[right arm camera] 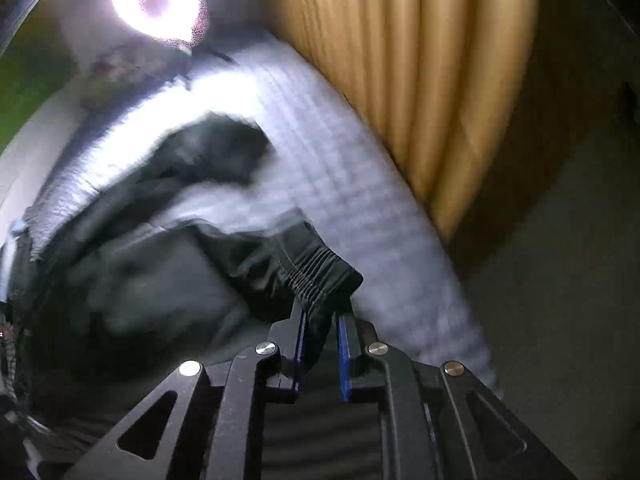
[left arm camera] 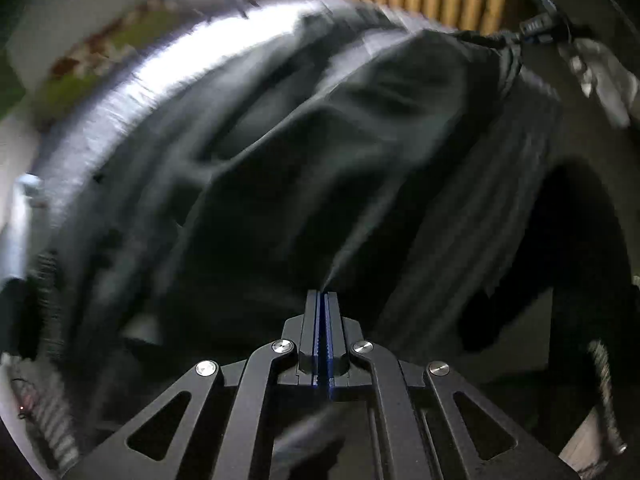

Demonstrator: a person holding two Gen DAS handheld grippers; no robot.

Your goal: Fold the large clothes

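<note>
On the pale bed (right arm camera: 344,184), a big dark coat (left arm camera: 320,152) is spread out and partly lifted. Its cuff (right arm camera: 324,276) is pinched by the right tongs (right arm camera: 320,320), which are clamped on it with a small gap left. A thin fold is gripped by the left tongs (left arm camera: 322,300), pressed tight together. The cloth is stretched long between the two, away from both. The sleeve end is nearest the right hand.

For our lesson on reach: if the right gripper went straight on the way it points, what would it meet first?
The right gripper already pinches the dark garment's elastic cuff; beyond it, probably the pale quilted cover.
</note>
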